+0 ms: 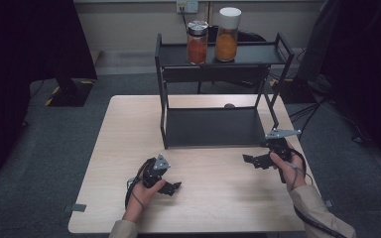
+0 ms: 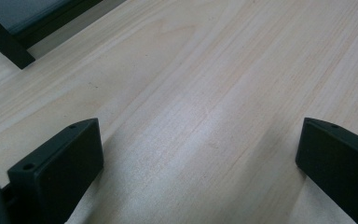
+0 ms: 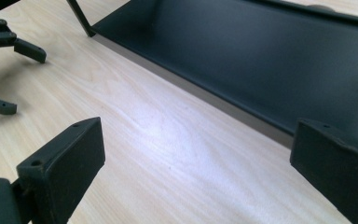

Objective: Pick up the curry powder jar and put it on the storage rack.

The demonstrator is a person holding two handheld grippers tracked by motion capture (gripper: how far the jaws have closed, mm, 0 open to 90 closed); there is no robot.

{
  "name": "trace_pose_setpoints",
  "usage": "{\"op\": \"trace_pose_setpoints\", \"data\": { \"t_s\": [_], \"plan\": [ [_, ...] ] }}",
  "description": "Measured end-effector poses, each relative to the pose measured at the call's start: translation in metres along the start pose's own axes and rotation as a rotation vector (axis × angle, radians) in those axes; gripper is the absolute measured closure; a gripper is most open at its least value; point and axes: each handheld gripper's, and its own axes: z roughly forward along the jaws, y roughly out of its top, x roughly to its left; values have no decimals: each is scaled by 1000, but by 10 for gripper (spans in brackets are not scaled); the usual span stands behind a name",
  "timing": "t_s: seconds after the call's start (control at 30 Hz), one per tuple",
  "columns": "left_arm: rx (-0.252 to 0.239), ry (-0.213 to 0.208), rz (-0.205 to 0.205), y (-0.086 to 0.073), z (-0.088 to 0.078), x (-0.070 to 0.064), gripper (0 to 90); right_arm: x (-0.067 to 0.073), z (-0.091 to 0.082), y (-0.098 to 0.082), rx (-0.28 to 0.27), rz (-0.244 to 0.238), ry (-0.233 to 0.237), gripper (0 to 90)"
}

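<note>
Holding my left gripper [image 1: 171,187] low over the bare wooden table [image 1: 124,148], I have its jaws spread wide with nothing between them. Ahead stands the black rack [image 1: 213,126], its lower shelf empty, and on its top shelf sit two jars side by side: the metal-lidded jar [image 1: 197,42] of reddish contents on the left, the white-lidded jar [image 1: 227,34] of orange contents just right of it. Both look like glass, so I judge them stiff, smooth, fairly heavy and breakable; I would grip around the body below the lid. My right gripper [image 1: 250,159] hovers beside the rack's front right corner, jaws likewise wide apart and empty.
</note>
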Motion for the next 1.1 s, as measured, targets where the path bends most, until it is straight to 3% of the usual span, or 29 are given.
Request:
{"op": "trace_pose_setpoints", "data": {
  "t_s": [0.7,1.1],
  "plan": [
    [0,0,-1,0,0,0,0,-8,3,-39,40,40,-11,23],
    [0,0,0,0,0,0,0,-10,0,-55,62,32,-16,20]
  ]
}}
